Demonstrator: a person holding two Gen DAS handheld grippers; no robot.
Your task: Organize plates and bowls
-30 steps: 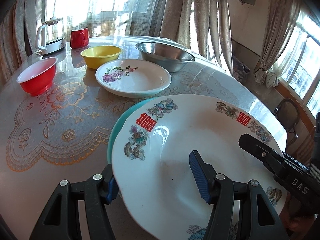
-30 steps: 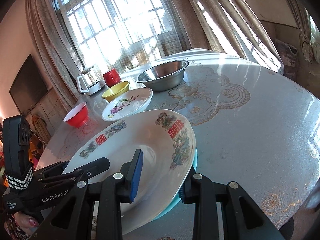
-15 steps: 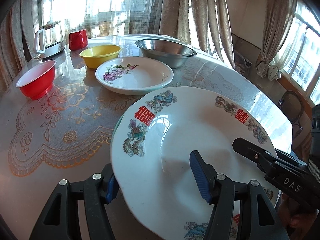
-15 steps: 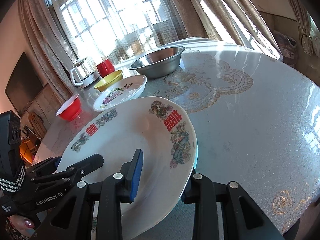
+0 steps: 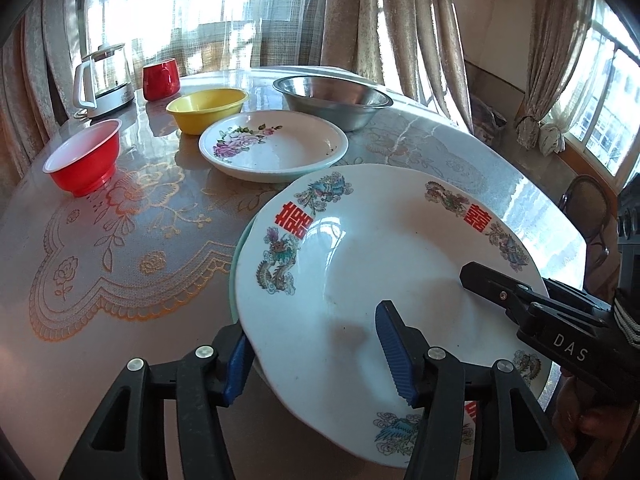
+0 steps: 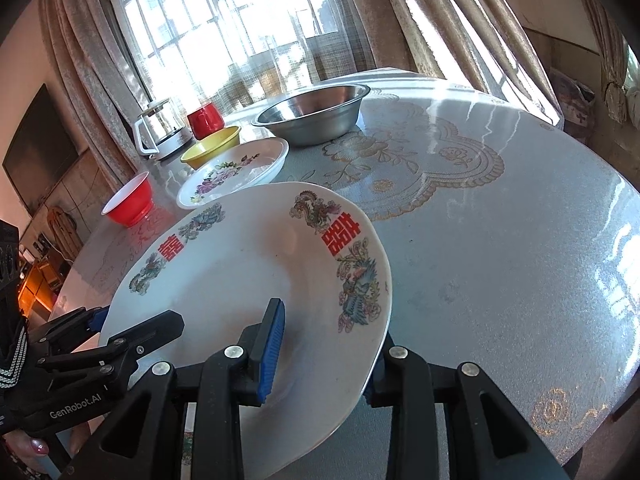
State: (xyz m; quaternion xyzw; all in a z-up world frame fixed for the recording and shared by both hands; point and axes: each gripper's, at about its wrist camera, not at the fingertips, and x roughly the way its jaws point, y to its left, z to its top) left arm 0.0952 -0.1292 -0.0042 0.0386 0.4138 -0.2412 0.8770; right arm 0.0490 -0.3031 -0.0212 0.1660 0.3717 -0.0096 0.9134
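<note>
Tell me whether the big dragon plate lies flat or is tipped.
Tipped. The dragon plate slants, one edge raised off the table, rim between the fingers of the left gripper and right gripper.

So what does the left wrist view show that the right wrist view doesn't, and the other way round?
Only the left wrist view shows a chair past the table edge and a teal rim under the big dragon plate. Only the right wrist view shows the dark TV on the wall. Both show that plate gripped at opposite edges by the left gripper and right gripper, plus the floral plate, steel bowl, yellow bowl and red bowl.
</note>
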